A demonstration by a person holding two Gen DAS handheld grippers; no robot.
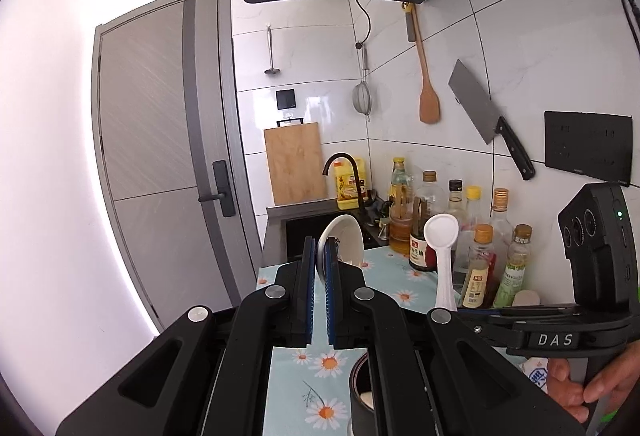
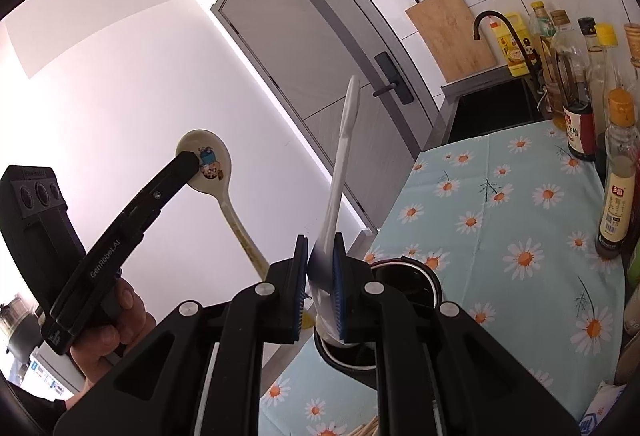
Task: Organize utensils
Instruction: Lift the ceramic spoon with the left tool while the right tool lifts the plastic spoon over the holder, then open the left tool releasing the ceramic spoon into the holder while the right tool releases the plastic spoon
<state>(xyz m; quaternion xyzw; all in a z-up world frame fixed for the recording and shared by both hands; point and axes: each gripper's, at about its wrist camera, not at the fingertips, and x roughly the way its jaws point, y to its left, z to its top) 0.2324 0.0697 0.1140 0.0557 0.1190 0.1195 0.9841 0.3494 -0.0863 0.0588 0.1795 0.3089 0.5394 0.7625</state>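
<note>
The left gripper (image 1: 320,264) fingers clamp the cartoon-printed ceramic spoon (image 2: 208,166), its handle end hidden behind them; the right gripper (image 2: 320,276) fingers clamp the white spoon (image 2: 338,172) above a dark cup (image 2: 420,276) on the bench (image 2: 520,204); cup contents unclear.

Both views are brightly and evenly lit. The white wall (image 1: 52,156) beside the door (image 1: 160,140) is overexposed, with a glowing strip along the door frame. Wall tiles (image 1: 320,108) carry soft glare. Fisheye distortion bends straight lines; dark vignetting fills the corners. Focus is sharp overall.
</note>
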